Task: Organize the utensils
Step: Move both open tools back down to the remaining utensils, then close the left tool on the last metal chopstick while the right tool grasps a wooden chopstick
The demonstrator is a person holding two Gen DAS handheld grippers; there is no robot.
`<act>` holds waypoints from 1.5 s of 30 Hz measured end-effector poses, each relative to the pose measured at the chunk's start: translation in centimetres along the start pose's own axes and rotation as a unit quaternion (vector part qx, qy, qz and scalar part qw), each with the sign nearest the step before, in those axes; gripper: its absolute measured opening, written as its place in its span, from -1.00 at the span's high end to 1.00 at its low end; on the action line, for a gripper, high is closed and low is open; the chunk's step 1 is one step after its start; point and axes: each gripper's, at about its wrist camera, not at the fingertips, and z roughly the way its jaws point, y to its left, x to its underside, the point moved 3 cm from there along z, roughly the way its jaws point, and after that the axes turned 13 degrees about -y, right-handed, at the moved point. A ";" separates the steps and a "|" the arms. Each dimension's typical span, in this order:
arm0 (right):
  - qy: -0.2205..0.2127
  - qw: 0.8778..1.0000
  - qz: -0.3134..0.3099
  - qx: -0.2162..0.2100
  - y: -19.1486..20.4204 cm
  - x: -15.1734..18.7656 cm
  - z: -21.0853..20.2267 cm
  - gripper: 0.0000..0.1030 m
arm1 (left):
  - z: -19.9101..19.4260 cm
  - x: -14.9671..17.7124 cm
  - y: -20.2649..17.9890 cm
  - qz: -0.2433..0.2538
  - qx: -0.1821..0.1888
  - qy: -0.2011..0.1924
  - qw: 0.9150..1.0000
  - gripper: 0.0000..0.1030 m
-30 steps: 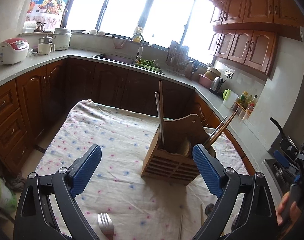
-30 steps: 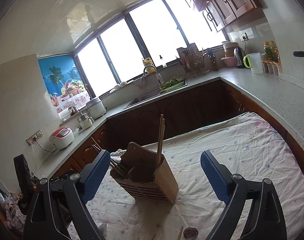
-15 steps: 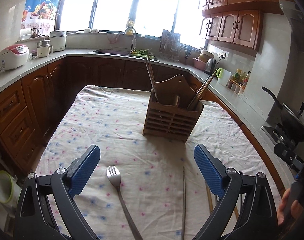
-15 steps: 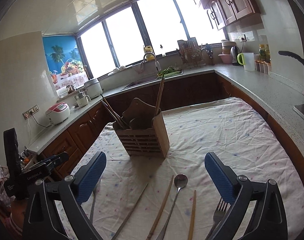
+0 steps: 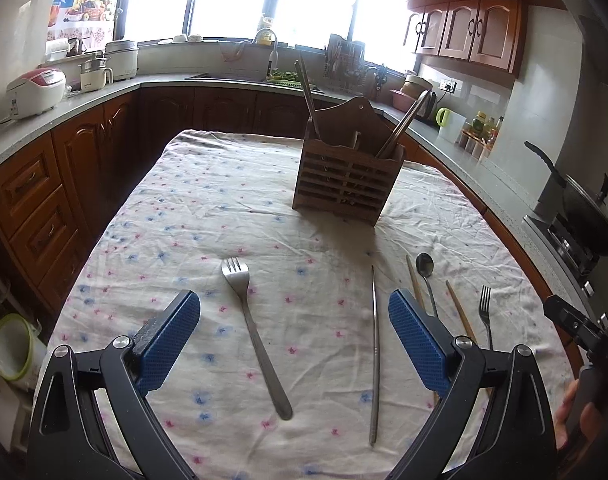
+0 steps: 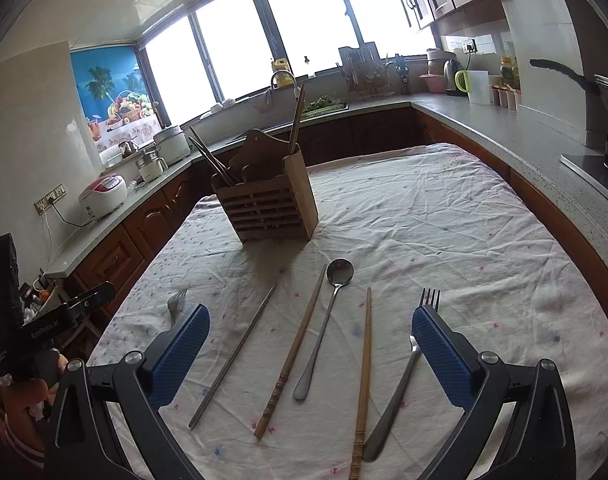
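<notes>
A wooden utensil holder (image 5: 346, 178) (image 6: 265, 200) stands on the cloth-covered table and holds several chopsticks. Loose on the cloth lie a steel fork (image 5: 255, 332), a metal chopstick (image 5: 375, 352) (image 6: 233, 354), two wooden chopsticks (image 6: 293, 354) (image 6: 363, 380), a spoon (image 6: 324, 324) (image 5: 426, 276) and a second fork (image 6: 404, 376) (image 5: 484, 312). My left gripper (image 5: 293, 340) is open and empty above the first fork. My right gripper (image 6: 310, 354) is open and empty above the spoon and chopsticks.
The table (image 5: 207, 200) has a flowered cloth. Wooden cabinets and grey counters surround it, with a rice cooker (image 5: 35, 92), a sink (image 6: 324, 106) and a pan on the stove (image 5: 584, 216). A green bin (image 5: 11, 346) stands on the floor at the left.
Both grippers have pulled back and tilted down from the holder, so the loose utensils on the near cloth have come into view. Both stayed open.
</notes>
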 end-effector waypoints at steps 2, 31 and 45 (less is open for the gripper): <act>0.003 1.000 0.006 0.002 -0.3 0.4 -0.3 -0.98 | 0.2 0.8 -0.1 0.005 -0.006 0.013 1.000 -0.89; 0.060 0.998 0.004 0.019 -2.5 3.7 3.3 -0.93 | 4.7 4.1 -2.1 0.042 -0.011 0.102 0.994 -0.89; 0.113 0.993 0.006 0.036 -3.9 3.9 8.0 -0.12 | 10.3 3.7 -5.7 0.046 0.075 0.148 0.985 -0.56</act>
